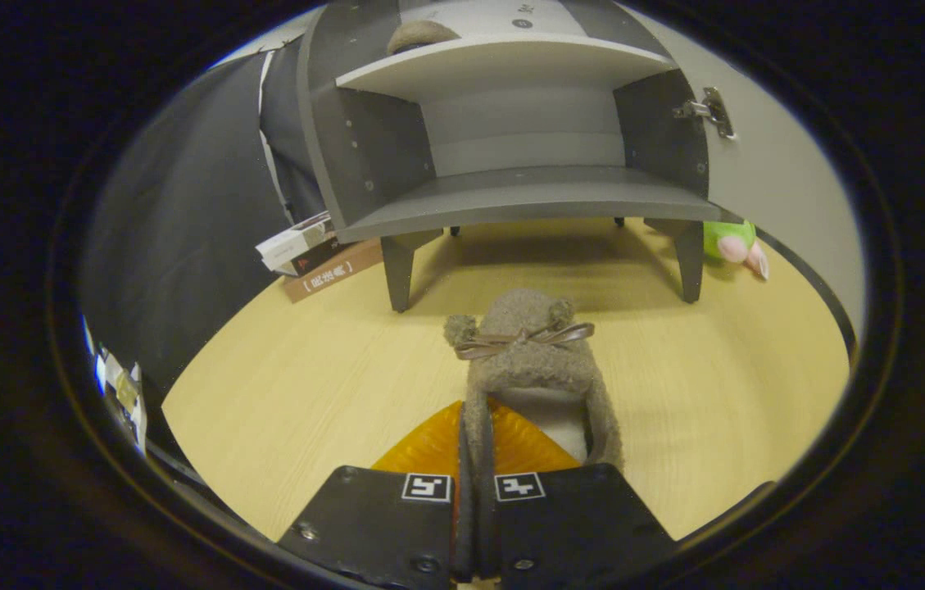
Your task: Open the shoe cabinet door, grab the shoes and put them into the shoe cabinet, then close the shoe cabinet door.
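Right between the fingers of the tool [474,459], the fuzzy shoe [529,360] is pinched by its side wall, toe pointing over the table [306,385] at the open shoe cabinet [528,192], where another shoe [421,37] sits up top.

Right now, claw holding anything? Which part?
Yes. The claw is shut on the fuzzy brown shoe, both fingers pinching one side wall of its heel-end collar; its bow-tied toe points toward the open shoe cabinet.
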A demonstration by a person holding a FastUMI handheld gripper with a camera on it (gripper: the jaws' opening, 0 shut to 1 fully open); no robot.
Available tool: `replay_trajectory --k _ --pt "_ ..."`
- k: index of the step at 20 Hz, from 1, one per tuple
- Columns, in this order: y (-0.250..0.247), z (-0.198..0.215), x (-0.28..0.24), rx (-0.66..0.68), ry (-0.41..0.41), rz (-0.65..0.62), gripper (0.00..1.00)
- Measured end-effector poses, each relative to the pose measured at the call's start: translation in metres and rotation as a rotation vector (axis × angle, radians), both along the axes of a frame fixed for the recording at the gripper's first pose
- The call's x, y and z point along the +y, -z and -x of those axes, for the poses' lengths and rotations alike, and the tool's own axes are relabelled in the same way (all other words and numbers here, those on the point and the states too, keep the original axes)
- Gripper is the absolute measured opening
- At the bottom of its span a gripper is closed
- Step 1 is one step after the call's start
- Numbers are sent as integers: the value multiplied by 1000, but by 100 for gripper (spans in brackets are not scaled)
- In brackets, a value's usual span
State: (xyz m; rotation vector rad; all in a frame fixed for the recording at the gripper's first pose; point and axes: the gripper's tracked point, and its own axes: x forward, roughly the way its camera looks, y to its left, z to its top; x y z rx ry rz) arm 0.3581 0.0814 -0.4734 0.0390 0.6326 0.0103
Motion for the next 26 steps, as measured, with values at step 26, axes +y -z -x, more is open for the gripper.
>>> replay_trajectory --k 26 --pt "-369 74 79 -439 -170 79 6"
